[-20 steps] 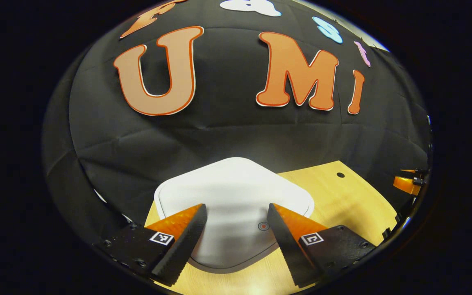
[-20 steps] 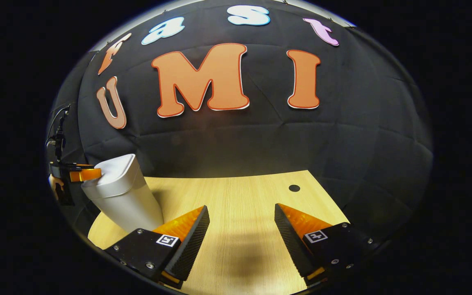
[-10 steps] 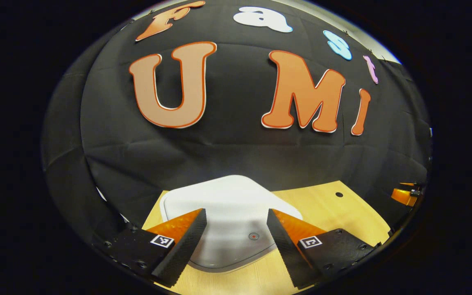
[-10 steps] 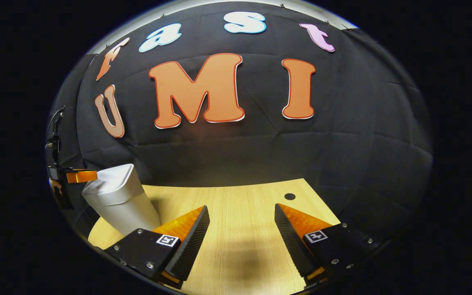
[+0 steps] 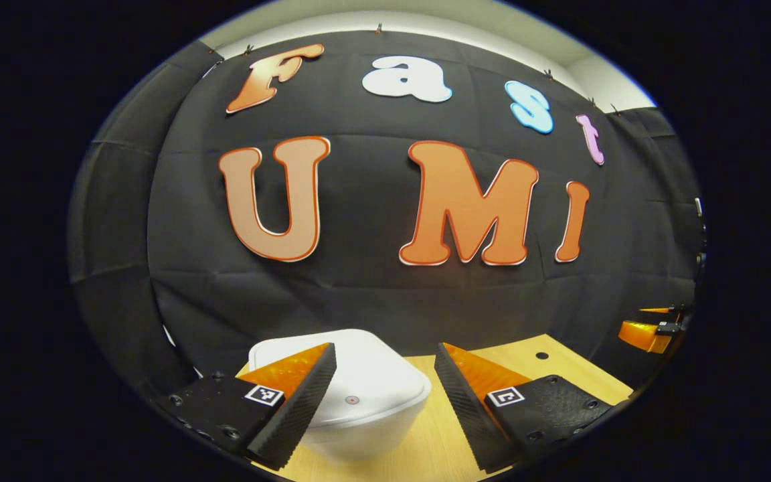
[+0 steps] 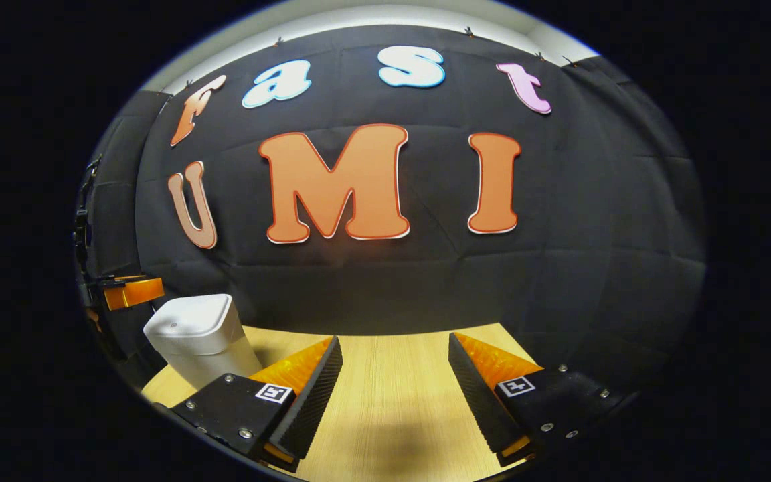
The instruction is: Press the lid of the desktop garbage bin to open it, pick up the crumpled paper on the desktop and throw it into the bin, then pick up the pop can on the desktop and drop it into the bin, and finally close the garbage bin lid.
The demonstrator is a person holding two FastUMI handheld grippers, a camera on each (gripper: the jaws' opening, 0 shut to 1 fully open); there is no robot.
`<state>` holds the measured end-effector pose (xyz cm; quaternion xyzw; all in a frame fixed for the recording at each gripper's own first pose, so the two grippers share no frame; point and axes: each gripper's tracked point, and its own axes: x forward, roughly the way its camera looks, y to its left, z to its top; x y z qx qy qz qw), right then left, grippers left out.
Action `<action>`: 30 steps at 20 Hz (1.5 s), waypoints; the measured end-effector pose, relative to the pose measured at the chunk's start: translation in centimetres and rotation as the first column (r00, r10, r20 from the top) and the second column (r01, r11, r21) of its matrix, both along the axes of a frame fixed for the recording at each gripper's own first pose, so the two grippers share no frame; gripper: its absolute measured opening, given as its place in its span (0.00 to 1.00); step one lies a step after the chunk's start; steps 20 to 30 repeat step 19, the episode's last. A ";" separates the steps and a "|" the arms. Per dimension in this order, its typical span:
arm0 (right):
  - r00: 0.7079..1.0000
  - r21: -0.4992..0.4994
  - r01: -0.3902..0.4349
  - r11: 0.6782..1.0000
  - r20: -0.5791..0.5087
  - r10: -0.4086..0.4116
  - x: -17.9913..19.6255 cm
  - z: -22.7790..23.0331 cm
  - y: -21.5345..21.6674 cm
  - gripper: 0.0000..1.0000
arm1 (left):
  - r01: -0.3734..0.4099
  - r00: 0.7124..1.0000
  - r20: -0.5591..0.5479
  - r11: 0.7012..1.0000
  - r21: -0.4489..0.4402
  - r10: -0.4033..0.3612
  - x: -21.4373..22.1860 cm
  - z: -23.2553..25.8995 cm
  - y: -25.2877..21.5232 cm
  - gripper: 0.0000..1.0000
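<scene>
Bin (image 5: 359, 402) lid down, on counter (image 6: 385, 415) far left. Both hand-held grippers spread, empty: left (image 5: 385, 402) near bin, right (image 6: 392, 402) over bare counter. Judged: final step, closing lid, done; next retreat.

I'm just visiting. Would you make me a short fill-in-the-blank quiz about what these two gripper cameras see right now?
1. The white garbage bin has its lid ___.
2. The bin stands on a ___ table.
3. The left gripper has its fingers ___.
4. The right gripper holds ___.

Missing words: closed; wooden; open; nothing
</scene>
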<state>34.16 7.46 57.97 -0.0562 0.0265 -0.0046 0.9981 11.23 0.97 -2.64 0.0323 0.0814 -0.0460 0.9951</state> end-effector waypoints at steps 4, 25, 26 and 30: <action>0.999 -0.009 -0.025 1.000 0.020 0.025 -0.5 -0.3 0.8 0.95 | -0.003 0.999 0.033 1.000 -0.029 0.004 -2.1 -1.0 -2.1 0.94; 0.998 -0.015 -0.056 0.998 -0.002 0.056 -1.6 -2.6 1.6 0.95 | -0.014 0.999 0.048 1.000 -0.020 0.015 -4.7 -3.3 -4.5 0.94; 0.998 -0.015 -0.056 0.998 -0.002 0.056 -1.6 -2.6 1.6 0.95 | -0.014 0.999 0.048 1.000 -0.020 0.015 -4.7 -3.3 -4.5 0.94; 0.998 -0.015 -0.056 0.998 -0.002 0.056 -1.6 -2.6 1.6 0.95 | -0.014 0.999 0.048 1.000 -0.020 0.015 -4.7 -3.3 -4.5 0.94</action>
